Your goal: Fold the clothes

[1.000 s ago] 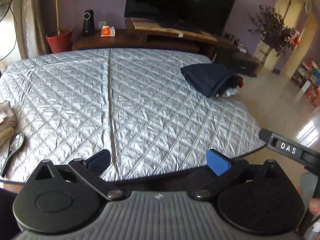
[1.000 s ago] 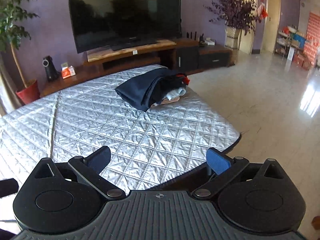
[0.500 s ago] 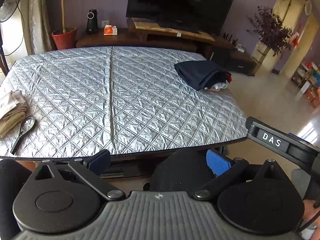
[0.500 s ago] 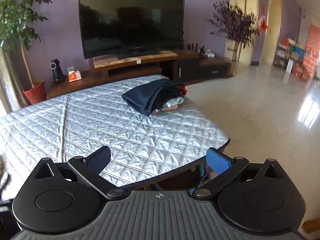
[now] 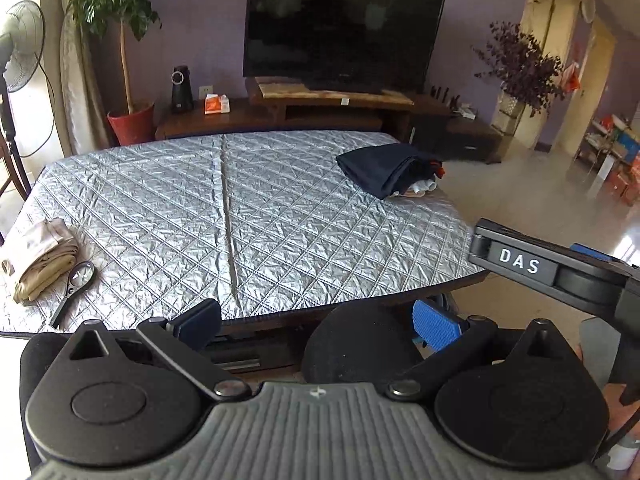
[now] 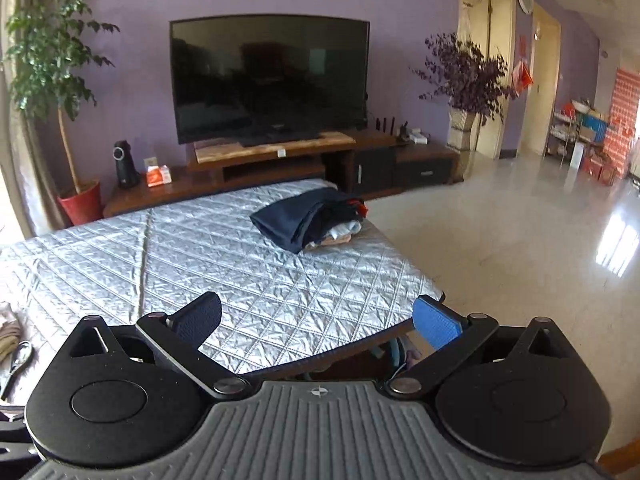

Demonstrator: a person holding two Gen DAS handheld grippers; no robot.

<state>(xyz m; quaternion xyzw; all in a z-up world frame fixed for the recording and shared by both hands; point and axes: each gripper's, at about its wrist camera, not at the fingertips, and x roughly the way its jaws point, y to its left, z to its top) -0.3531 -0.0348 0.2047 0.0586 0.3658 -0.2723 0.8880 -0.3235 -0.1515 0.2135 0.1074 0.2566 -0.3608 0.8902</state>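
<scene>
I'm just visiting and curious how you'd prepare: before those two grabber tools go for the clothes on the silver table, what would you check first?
1. Left gripper open and holding nothing: ok.
2. Right gripper open and holding nothing: ok.
3. Dark clothes pile in view at the table's far right corner: ok.
4. Quilted cover bare between the grippers and the pile: ok.
5. Which garment in the pile to take first: cannot tell; a dark one covers the rest.
6. Beige folded clothes and magnifying glass out of the way at the left edge: ok.
</scene>
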